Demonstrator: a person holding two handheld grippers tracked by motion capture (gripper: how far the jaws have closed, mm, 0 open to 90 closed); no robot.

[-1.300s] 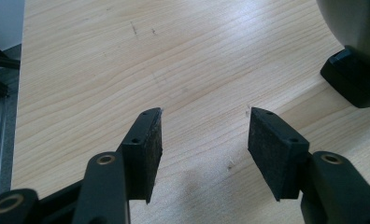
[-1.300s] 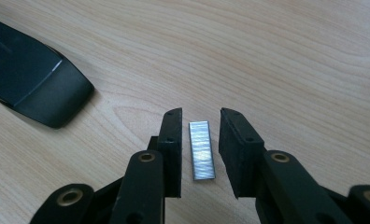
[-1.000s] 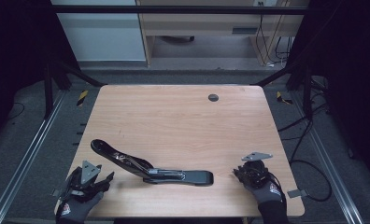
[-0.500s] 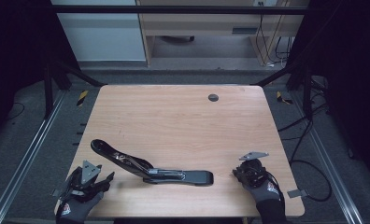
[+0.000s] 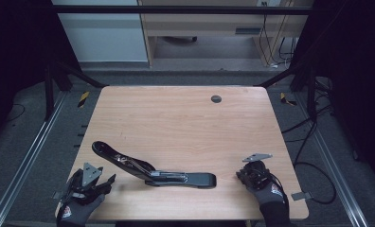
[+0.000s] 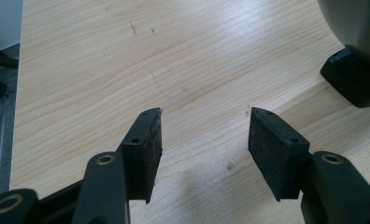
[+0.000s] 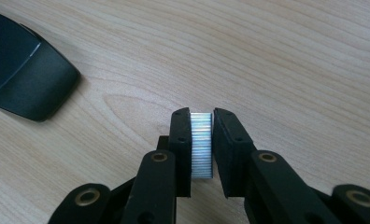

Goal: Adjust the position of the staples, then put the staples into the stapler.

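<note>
So the right tongs (image 7: 202,135) have just been closing on a ribbed strip of staples (image 7: 202,145), probably, long axis along the jaws; left tongs (image 6: 204,140) gape empty over the tabletop (image 6: 103,70).

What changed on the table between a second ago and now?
The right gripper has just been closing its jaws and now clamps a strip of staples. Both hands kept their places. The left gripper stays open and empty, and the open black stapler lies where it was.
</note>
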